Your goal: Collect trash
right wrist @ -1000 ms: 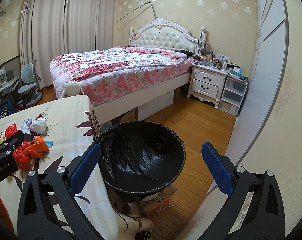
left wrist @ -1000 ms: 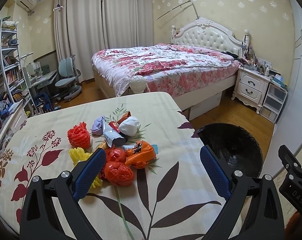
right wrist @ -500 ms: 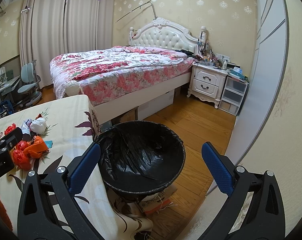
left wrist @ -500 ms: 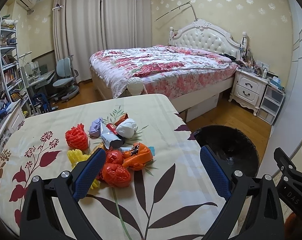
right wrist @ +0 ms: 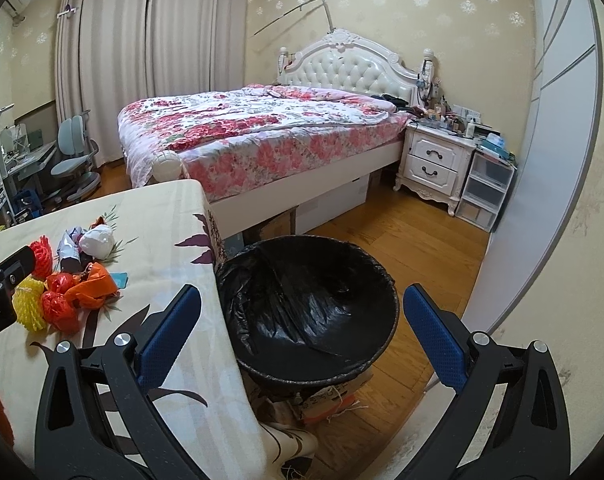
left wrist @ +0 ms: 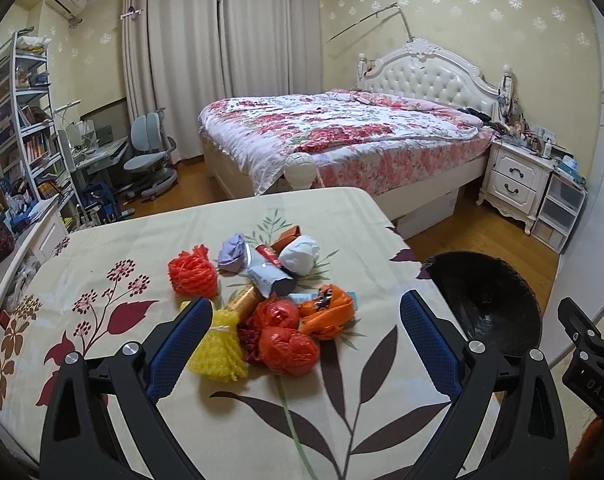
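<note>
A heap of trash lies on the cloth-covered table [left wrist: 102, 264]: a red crumpled bag [left wrist: 288, 350], an orange bag [left wrist: 327, 314], a yellow foam net [left wrist: 218, 354], a red foam net [left wrist: 192, 272], a white wad [left wrist: 300, 254], a purple wad [left wrist: 232, 250] and a grey wrapper [left wrist: 268, 272]. My left gripper [left wrist: 305, 318] hangs open just short of the heap, nothing between its fingers. A bin with a black liner [right wrist: 307, 308] stands on the floor off the table's right edge. Above the bin, my right gripper [right wrist: 300, 312] is open and holds nothing.
A floral-covered bed [left wrist: 341, 136] fills the room behind the table. A white nightstand [right wrist: 435, 164] and plastic drawers [right wrist: 487, 192] stand at the right wall. A desk with a grey chair [left wrist: 148, 156] and bookshelves [left wrist: 22, 120] line the left. Wooden floor [right wrist: 421, 232] surrounds the bin.
My left gripper has drawn back and risen slightly, so the trash heap sits a little farther ahead. The right gripper holds still above the bin.
</note>
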Demonstrator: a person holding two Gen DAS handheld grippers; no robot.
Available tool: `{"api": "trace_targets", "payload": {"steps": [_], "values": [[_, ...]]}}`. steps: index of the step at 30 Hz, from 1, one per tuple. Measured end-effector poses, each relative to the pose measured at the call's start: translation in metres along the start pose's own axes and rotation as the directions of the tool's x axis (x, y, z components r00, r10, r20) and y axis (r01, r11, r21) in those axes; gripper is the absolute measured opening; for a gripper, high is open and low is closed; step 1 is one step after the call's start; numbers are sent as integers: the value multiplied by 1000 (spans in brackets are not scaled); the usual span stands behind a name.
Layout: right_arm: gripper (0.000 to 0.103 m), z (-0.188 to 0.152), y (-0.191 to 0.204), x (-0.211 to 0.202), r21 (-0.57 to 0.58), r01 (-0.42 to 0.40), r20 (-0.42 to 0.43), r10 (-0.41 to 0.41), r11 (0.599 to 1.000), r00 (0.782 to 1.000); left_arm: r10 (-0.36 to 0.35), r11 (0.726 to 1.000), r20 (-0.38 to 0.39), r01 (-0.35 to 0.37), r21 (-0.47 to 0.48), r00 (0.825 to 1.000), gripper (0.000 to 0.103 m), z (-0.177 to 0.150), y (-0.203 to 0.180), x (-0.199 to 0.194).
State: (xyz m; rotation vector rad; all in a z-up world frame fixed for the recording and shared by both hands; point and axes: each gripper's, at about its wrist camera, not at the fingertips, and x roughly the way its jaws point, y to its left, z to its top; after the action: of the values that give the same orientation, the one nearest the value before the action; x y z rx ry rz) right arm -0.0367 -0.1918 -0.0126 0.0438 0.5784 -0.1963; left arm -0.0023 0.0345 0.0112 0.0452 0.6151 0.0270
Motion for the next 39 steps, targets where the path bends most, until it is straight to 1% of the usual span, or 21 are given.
{"api": "trace_targets", "payload": {"steps": [5,6,7,8,9,10,14,20,26,27,30,31,33,36,39], "values": [[98,-2,23,6,-23,-45,-17,44,999,999,87,996,-34,-88,-25,996,93,-11,39,11],[95,-2,28,8,-27,-58,-23,58,998,998,103,994,-46,-104,-29,994,88,-14,47,14],[89,-2,33,10,-30,-68,-29,68,997,997,117,992,-55,-119,-28,992,84,-16,53,17],[85,-3,38,13,-31,-83,-39,81,996,996,132,991,-66,-134,-26,989,77,-19,59,20],[83,-3,41,15,-32,-96,-48,94,995,994,141,989,-77,-144,-23,987,74,-21,62,24],[83,-4,45,18,-33,-112,-57,110,993,992,143,989,-89,-146,-23,986,74,-24,66,27],[83,-5,61,24,-51,-136,-74,132,989,988,124,990,-124,-131,-47,984,74,-31,73,35],[83,-9,68,31,-59,-146,-97,140,988,985,78,993,-175,-92,-77,981,74,-38,78,52],[83,-12,73,37,-67,-153,-117,144,986,983,51,995,-192,-67,-79,980,74,-40,78,62],[83,-13,75,37,-69,-155,-119,146,986,982,45,995,-197,-62,-81,979,71,-41,78,63],[83,-14,77,38,-73,-160,-124,150,984,981,11,995,-208,-30,-92,978,55,-42,79,67],[83,-14,78,38,-76,-161,-125,151,984,981,-5,995,-208,-15,-95,978,53,-43,79,68],[83,-14,81,38,-79,-167,-129,156,983,979,-21,995,-208,1,-96,978,44,-44,79,68],[83,-15,86,38,-87,-176,-133,163,981,978,-18,997,-196,2,-79,980,40,-45,77,63],[83,-15,94,36,-96,-190,-136,176,977,975,-18,996,-187,1,-92,982,39,-45,79,56]]}}
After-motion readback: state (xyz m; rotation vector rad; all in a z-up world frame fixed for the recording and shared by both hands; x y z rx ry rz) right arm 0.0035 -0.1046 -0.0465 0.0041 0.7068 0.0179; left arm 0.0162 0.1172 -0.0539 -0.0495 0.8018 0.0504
